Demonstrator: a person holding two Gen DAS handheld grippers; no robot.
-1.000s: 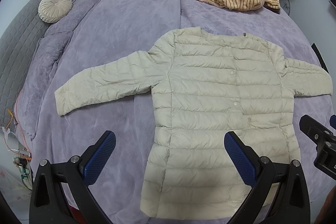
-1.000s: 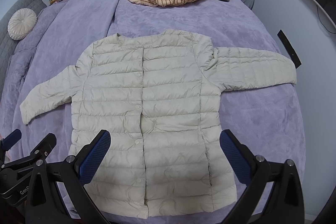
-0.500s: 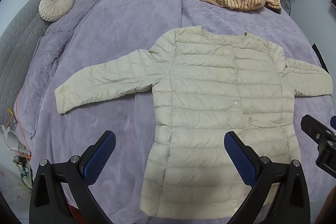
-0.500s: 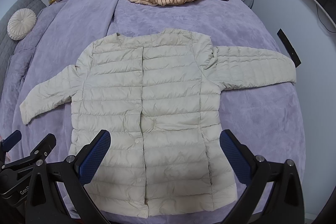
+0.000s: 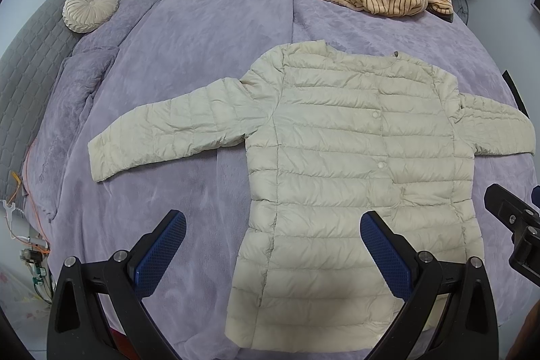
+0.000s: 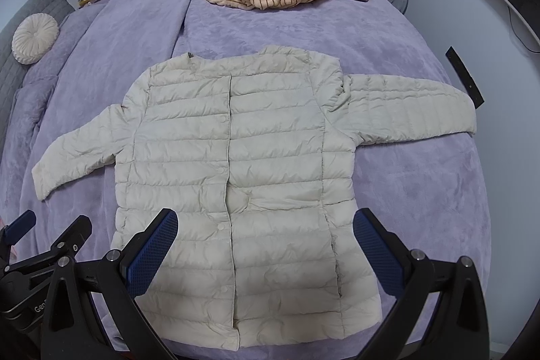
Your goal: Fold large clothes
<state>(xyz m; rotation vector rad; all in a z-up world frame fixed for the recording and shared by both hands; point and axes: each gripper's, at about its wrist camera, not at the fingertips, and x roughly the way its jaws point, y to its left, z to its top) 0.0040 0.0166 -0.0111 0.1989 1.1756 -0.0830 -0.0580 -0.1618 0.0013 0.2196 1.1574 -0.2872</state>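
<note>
I held my left gripper (image 5: 272,245) and right gripper (image 6: 265,242) wide open above the cream puffer jacket (image 5: 354,177), which lay flat on the purple blanket (image 5: 202,32)

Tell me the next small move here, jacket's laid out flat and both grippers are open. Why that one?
Probably bring the left gripper to the cuff of the left sleeve and pinch it, ready to fold inward. The cream puffer jacket lies spread flat, buttoned, both sleeves out, on the purple blanket; neither gripper touches it, and the right gripper hovers over its hem.
</note>
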